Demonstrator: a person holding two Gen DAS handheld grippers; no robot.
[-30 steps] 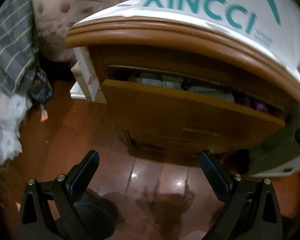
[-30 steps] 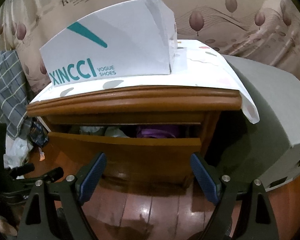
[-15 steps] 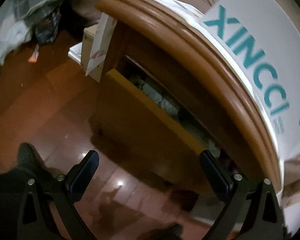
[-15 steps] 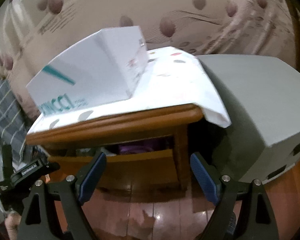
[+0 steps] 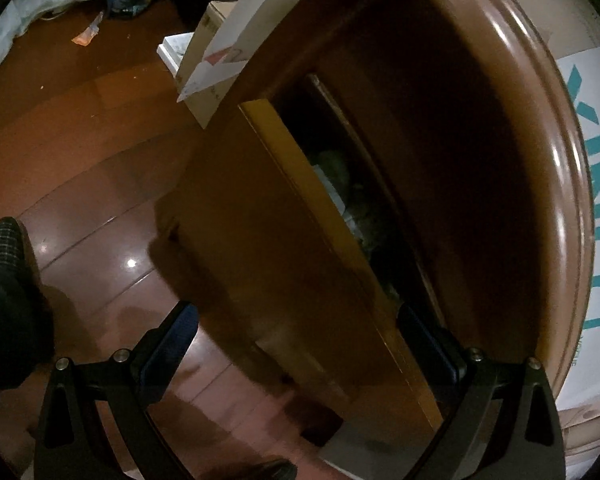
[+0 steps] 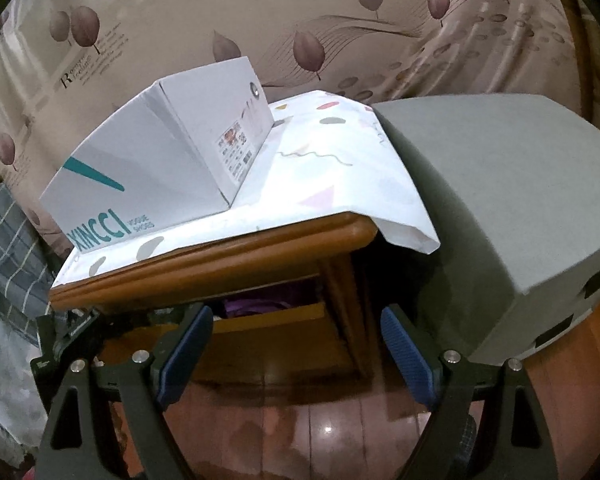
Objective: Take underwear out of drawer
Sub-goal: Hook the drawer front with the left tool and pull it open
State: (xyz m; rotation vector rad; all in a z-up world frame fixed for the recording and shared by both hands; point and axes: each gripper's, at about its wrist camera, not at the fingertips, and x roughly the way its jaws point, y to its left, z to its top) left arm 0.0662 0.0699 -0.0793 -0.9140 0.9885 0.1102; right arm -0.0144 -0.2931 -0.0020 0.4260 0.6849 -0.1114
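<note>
One wooden nightstand point(image 6: 228, 256) stands on a glossy reddish plank floor point(image 5: 80, 152), with one drawer point(image 5: 284, 264) pulled part-way out. Folded pale underwear point(image 5: 336, 176) lies inside it, and a purple piece point(image 6: 256, 304) shows at the drawer's other end. On top sit one patterned white cloth point(image 6: 340, 176) and one white shoe box point(image 6: 156, 176) lettered in teal. Two grippers are up: the left gripper point(image 5: 304, 344) has its jaws apart astride the drawer front's edge, and the right gripper point(image 6: 296, 352) hangs in front of the drawer, jaws wide apart and empty. A grey block point(image 6: 512, 208) stands beside the nightstand, before leaf-print wallpaper point(image 6: 340, 16).
</note>
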